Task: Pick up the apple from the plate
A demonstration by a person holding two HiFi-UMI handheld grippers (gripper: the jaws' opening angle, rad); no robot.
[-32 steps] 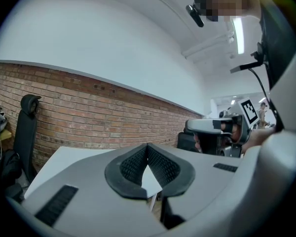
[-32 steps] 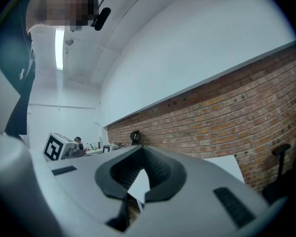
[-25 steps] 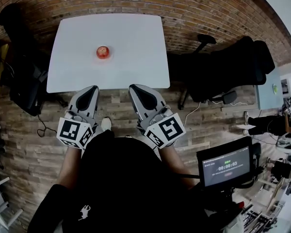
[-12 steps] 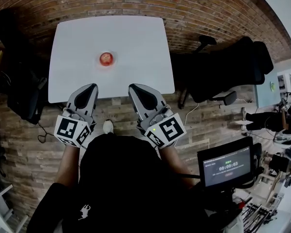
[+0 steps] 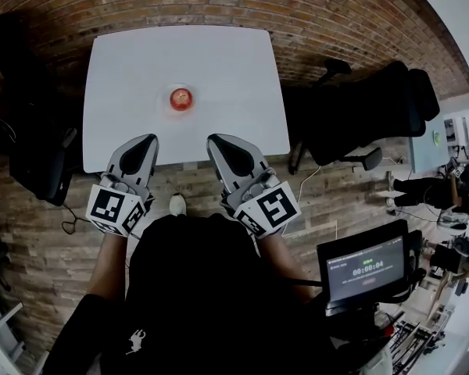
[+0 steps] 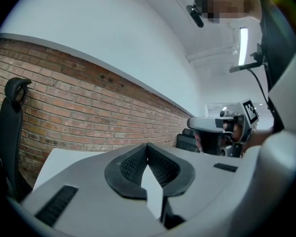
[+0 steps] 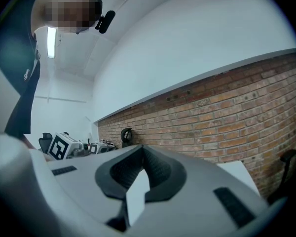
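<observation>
Compared with a second ago, the white table (image 5: 219, 61) and the apple (image 5: 181, 98) sit nearer to both grippers in the head view, and the jaw tips now reach further over the table's near edge. The left gripper (image 5: 144, 142) and the right gripper (image 5: 219, 142) are held side by side, level, pointing toward the table. The left gripper view shows the left gripper (image 6: 148, 149) clenched, jaw tips meeting with nothing between them. The right gripper view shows the right gripper (image 7: 142, 152) clenched and empty as well. The red apple rests on a small plate (image 5: 168, 100) ahead of the grippers, between their two lines, slightly nearer the left one and well apart from both tips. Neither gripper view shows the apple. A black office chair (image 5: 375, 108) stands off to the right gripper's side.
</observation>
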